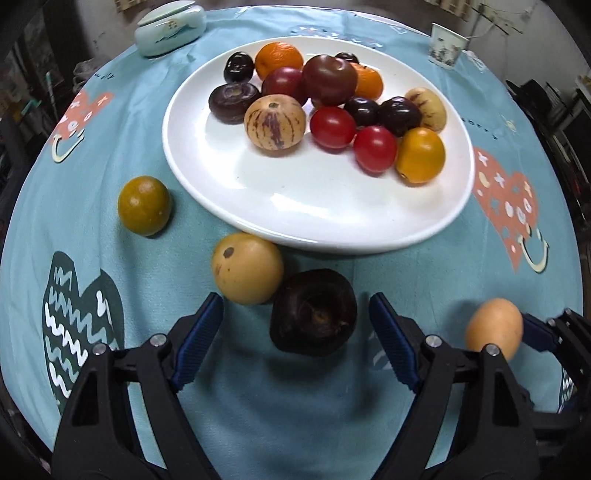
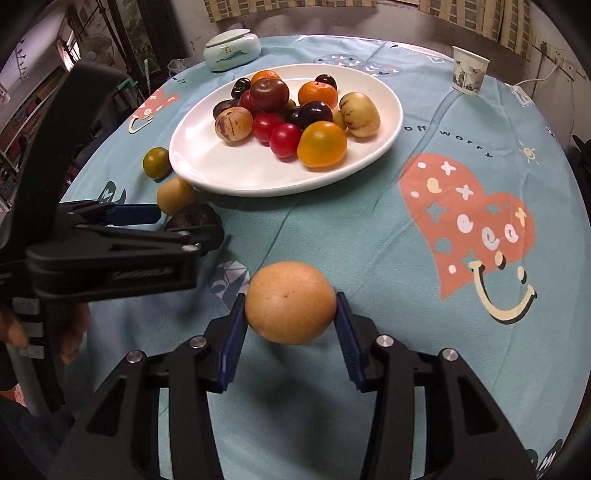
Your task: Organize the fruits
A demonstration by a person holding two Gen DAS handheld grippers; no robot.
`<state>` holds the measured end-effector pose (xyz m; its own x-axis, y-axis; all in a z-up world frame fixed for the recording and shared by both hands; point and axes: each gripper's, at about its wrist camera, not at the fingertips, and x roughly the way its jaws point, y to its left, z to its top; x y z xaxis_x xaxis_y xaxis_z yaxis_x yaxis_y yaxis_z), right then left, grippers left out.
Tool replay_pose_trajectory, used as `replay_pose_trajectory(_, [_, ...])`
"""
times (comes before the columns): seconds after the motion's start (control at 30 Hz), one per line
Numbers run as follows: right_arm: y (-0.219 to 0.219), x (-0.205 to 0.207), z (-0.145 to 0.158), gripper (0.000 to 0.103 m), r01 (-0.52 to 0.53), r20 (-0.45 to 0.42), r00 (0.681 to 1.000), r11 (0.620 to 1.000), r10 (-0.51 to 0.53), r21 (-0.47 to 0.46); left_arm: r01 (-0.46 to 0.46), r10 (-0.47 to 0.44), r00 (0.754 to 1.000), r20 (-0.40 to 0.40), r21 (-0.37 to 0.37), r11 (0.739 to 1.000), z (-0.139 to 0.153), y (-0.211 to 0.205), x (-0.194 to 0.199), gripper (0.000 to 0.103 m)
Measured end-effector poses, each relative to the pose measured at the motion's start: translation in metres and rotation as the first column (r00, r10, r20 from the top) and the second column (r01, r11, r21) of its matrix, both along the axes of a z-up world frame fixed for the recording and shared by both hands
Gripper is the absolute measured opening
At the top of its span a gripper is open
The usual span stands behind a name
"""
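I am working over a round table draped in a light blue cloth (image 2: 369,229) printed with coral hearts and smiling faces; behind it the room is dim, with checked curtains (image 2: 280,9) along the top of the right wrist view and cluttered shelving at the upper left. A pale lidded jar (image 2: 232,50) sits near the far edge at upper centre, a small patterned cup (image 2: 469,75) at the upper right. The white plate (image 2: 236,177) lies in the upper middle, heaped with dark plums, red and orange tomatoes, tangerines and striped pale melons. In the lower centre my right gripper (image 2: 290,314) pinches a smooth tan, egg-shaped fruit (image 2: 290,302), both blue pads pressed on its sides. In the left wrist view my left gripper (image 1: 295,314) stands spread, a dark brown fruit (image 1: 313,311) between its fingers, untouched, with a yellow fruit (image 1: 246,267) just beside it and an olive-green one (image 1: 144,205) at the left.
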<state>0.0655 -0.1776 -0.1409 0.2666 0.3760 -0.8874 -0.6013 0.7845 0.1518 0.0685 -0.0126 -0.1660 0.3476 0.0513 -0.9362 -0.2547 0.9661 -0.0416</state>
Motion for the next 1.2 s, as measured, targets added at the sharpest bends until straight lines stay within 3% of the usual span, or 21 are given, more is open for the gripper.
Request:
replay_pose_trajectory(0.27, [-0.01, 0.0, 0.001, 0.047, -0.043, -0.004, 0.999, 0.999, 0.043, 0.012, -0.001, 0.001, 1.0, -0.005, 0.029, 1.0, -0.004, -0.008, -0.001, 0.062])
replay_pose_trajectory(0.3, [-0.01, -0.001, 0.001, 0.047, -0.046, -0.003, 0.999, 0.999, 0.046, 0.013, 0.008, -0.008, 1.0, -0.002, 0.028, 1.0, -0.003, -0.01, -0.003, 0.051])
replay_pose_trajectory(0.33, [-0.009, -0.001, 0.001, 0.047, -0.049, -0.004, 0.999, 0.999, 0.049, 0.015, 0.019, -0.019, 1.0, 0.006, 0.034, 0.999, -0.001, -0.012, -0.005, 0.048])
replay_pose_trajectory(0.83, [0.01, -0.014, 0.001, 0.047, -0.066, 0.002, 0.998, 0.998, 0.066, 0.01, 0.079, -0.082, 0.996, 0.033, 0.086, 0.993, 0.012, -0.009, -0.034, 0.048])
replay_pose_trajectory(1.2, [0.043, 0.002, -0.005, 0.047, -0.038, 0.004, 0.999, 0.999, 0.038, 0.014, 0.075, -0.078, 0.996, 0.035, 0.084, 0.994, 0.012, 0.027, -0.053, 0.048])
